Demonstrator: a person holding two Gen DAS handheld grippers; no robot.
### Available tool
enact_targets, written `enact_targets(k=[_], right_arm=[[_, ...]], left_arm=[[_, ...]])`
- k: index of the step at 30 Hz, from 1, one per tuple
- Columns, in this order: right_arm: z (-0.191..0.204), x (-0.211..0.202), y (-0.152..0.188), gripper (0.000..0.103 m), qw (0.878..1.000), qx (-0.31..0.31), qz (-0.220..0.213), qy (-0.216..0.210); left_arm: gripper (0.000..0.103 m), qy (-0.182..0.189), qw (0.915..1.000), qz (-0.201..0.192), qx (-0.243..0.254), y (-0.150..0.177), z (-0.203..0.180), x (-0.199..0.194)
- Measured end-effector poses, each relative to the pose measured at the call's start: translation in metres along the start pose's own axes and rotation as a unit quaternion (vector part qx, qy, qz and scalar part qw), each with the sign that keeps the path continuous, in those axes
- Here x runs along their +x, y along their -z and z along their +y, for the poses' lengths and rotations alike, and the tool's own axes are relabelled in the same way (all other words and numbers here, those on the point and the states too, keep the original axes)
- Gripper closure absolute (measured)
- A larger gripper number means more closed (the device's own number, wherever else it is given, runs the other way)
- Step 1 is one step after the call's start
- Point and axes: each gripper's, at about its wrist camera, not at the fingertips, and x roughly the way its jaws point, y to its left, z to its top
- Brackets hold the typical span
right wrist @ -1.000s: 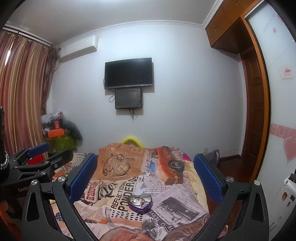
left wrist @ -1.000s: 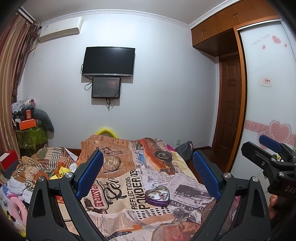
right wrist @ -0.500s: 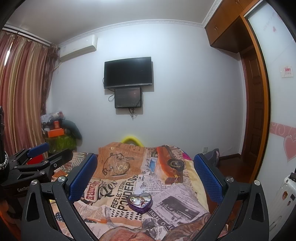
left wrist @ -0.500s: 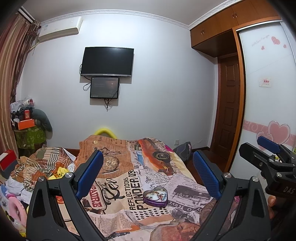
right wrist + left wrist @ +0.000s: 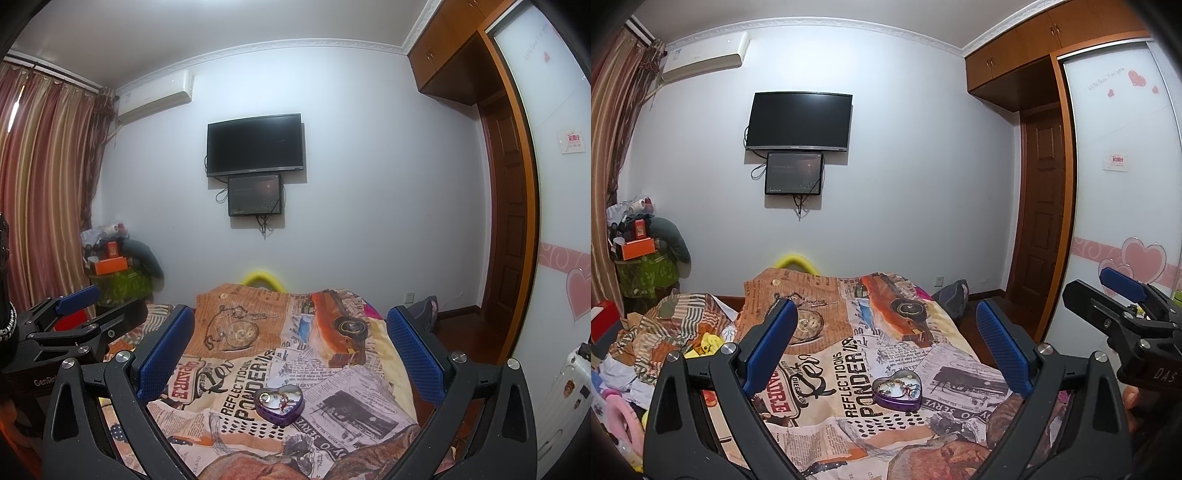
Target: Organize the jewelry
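A purple heart-shaped tin (image 5: 897,390) with jewelry inside lies open on the newspaper-print bedspread (image 5: 827,373); it also shows in the right wrist view (image 5: 279,401). My left gripper (image 5: 886,345) is open and empty, held above the bed with the tin between and beyond its fingers. My right gripper (image 5: 290,347) is open and empty, likewise short of the tin. The right gripper shows at the right edge of the left wrist view (image 5: 1123,310), and the left gripper at the left edge of the right wrist view (image 5: 77,325).
A pile of clothes and toys (image 5: 665,339) lies left of the bed. A TV (image 5: 799,122) hangs on the far wall. A wooden door (image 5: 1043,221) and a wardrobe (image 5: 1123,184) stand at the right. A white suitcase (image 5: 565,391) is at the right.
Both grippers have drifted slightly; the scene shifts a little left in the left wrist view. The tin has not moved and both grippers stay open.
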Motion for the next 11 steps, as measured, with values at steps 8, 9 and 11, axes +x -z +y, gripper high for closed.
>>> enact_targets(k=[8, 9, 11], right_arm=[[0.0004, 0.004, 0.001, 0.0, 1.0, 0.001, 0.004, 0.002], [0.0001, 0.0045, 0.0017, 0.0, 1.0, 0.001, 0.004, 0.002], [0.0005, 0.0062, 0.0024, 0.0, 1.0, 0.002, 0.006, 0.002]], left_arm=[[0.005, 0.001, 1.0, 0.004, 0.0, 0.0029, 0.0014, 0.0043], [0.005, 0.002, 1.0, 0.005, 0.0, 0.0032, 0.0016, 0.0049], [0.005, 0.002, 1.0, 0.007, 0.0, 0.0041, 0.0022, 0.0067]])
